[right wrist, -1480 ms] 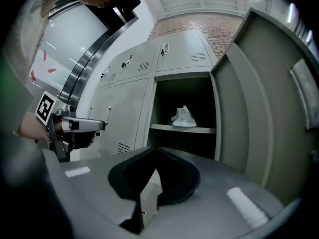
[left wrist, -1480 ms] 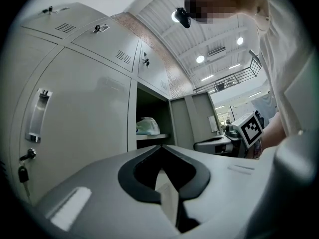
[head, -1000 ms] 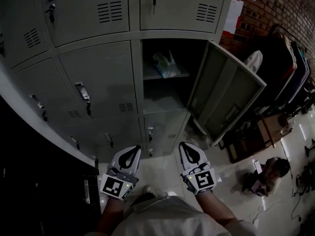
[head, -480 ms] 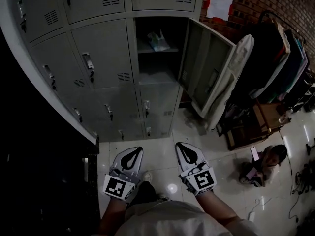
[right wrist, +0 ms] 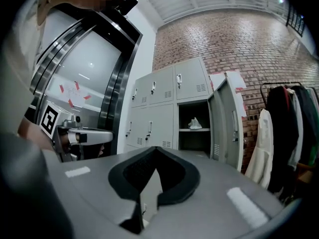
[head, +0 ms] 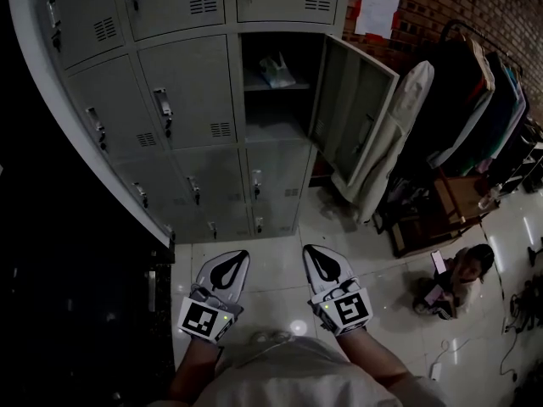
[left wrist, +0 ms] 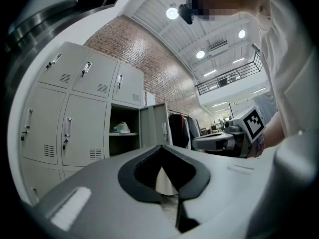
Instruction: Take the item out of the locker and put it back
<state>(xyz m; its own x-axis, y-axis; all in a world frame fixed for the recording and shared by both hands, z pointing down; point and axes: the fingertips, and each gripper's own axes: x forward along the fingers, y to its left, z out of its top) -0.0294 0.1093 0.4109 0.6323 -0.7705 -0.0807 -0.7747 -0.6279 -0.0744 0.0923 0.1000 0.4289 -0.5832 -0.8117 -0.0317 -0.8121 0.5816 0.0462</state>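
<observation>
— Lockers (head: 195, 100) look farther off than a second ago, don't they?
— Yes, and more floor (head: 271, 242) shows in front of them now. The left gripper (head: 231, 261) and right gripper (head: 316, 255) hang low by the person's body as before, each with jaws clenched on nothing.
— And the item?
— The white bag (head: 273, 70) lies on the shelf (head: 293, 86) inside the open locker (head: 280, 130), whose door (head: 352, 113) is swung out to the right. The bag is well apart from both grippers.
— Any writing?
— Paper sheets (head: 376, 8) hang on the brick wall, too small to read.
</observation>
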